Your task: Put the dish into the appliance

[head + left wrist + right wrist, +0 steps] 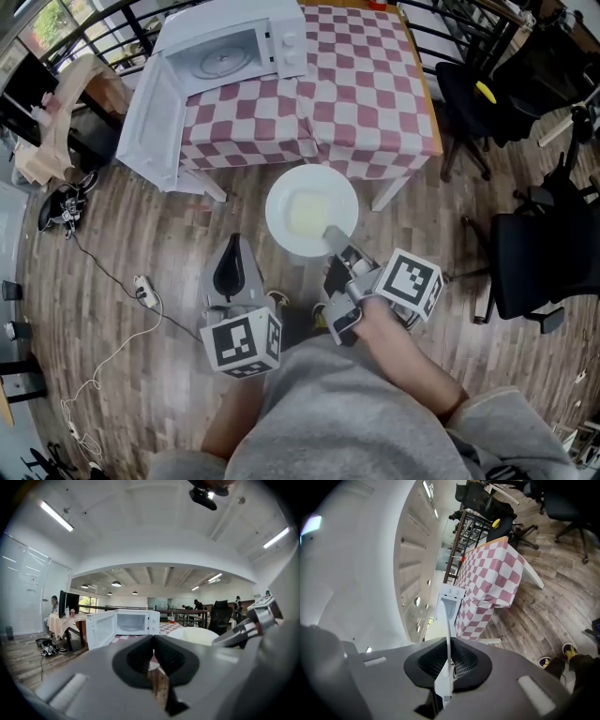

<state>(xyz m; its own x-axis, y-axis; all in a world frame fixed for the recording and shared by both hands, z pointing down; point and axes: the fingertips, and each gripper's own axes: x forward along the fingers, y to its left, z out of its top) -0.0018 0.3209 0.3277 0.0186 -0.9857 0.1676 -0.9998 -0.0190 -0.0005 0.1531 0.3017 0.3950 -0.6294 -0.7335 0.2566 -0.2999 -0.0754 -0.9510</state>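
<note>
- The dish [311, 211] hangs level above the floor, just short of the tabletop [375, 94] edge.
- The right hand-held gripper [337, 239] pinches its near rim, so the dish reaches away from the person.
- The microwave [234, 52], door open, lies ahead and to the left of the dish.
- The left hand-held gripper [232, 267] is nearer the microwave, closed on nothing.

1. A table [375, 112] under a pink-and-white checked cloth [356, 84] stands ahead of the left gripper's fingers [232, 267] and the right gripper's fingers [335, 236], apart from both
2. A white microwave [234, 47] sits on the cloth, ahead and left of the left fingers, its door [155, 127] swung open
3. The wooden floor [122, 244] lies beneath the fingers: a white cable [122, 342] to their left, a black office chair [534, 253] to their right
</note>
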